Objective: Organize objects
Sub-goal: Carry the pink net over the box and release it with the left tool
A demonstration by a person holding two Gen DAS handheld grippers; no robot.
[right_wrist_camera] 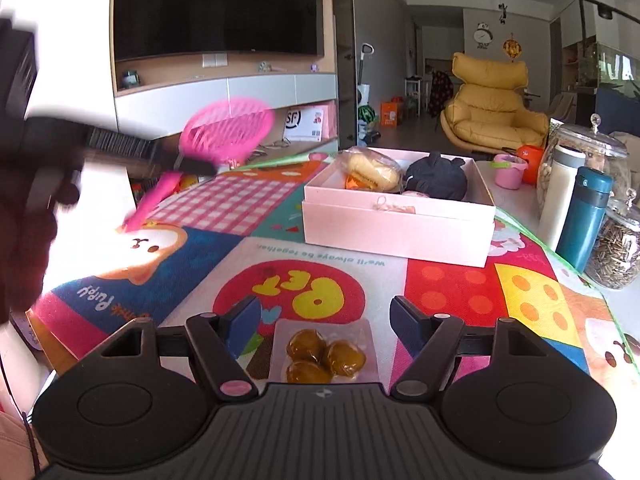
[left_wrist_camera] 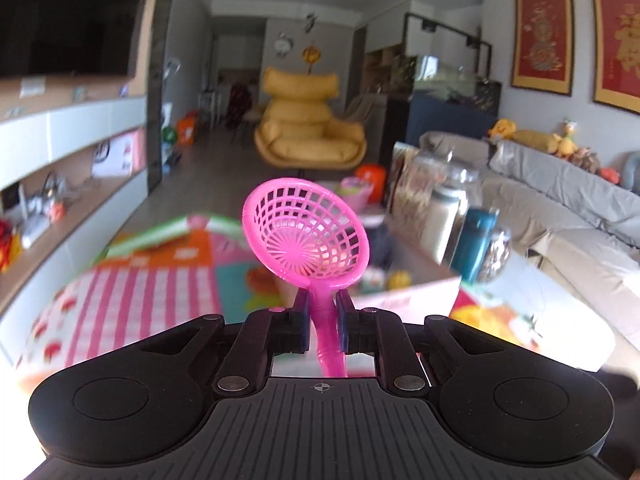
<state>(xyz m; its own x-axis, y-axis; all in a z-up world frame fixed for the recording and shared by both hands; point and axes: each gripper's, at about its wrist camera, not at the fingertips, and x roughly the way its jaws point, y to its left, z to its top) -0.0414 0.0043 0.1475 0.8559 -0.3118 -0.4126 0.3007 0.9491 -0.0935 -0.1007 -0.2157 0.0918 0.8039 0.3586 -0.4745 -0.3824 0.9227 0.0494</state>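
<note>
My left gripper point(left_wrist_camera: 323, 312) is shut on the handle of a pink toy strainer point(left_wrist_camera: 306, 232) and holds it up in the air above the table. The strainer also shows blurred in the right wrist view point(right_wrist_camera: 226, 136), at the left. My right gripper point(right_wrist_camera: 324, 316) is open just above a clear packet of brown candied fruits point(right_wrist_camera: 324, 354) that lies between its fingers on the colourful mat point(right_wrist_camera: 460, 292). A pink open box point(right_wrist_camera: 400, 220) stands on the mat farther back, holding a wrapped bun point(right_wrist_camera: 372, 170) and a dark round pouch point(right_wrist_camera: 438, 178).
At the right stand a white flask point(right_wrist_camera: 562, 196), a teal flask point(right_wrist_camera: 586, 220) and glass jars of seeds point(right_wrist_camera: 616, 248). A small pink cup point(right_wrist_camera: 509, 172) and an orange ball point(right_wrist_camera: 534, 162) sit behind the box. A sofa point(left_wrist_camera: 560, 216) lies to the right.
</note>
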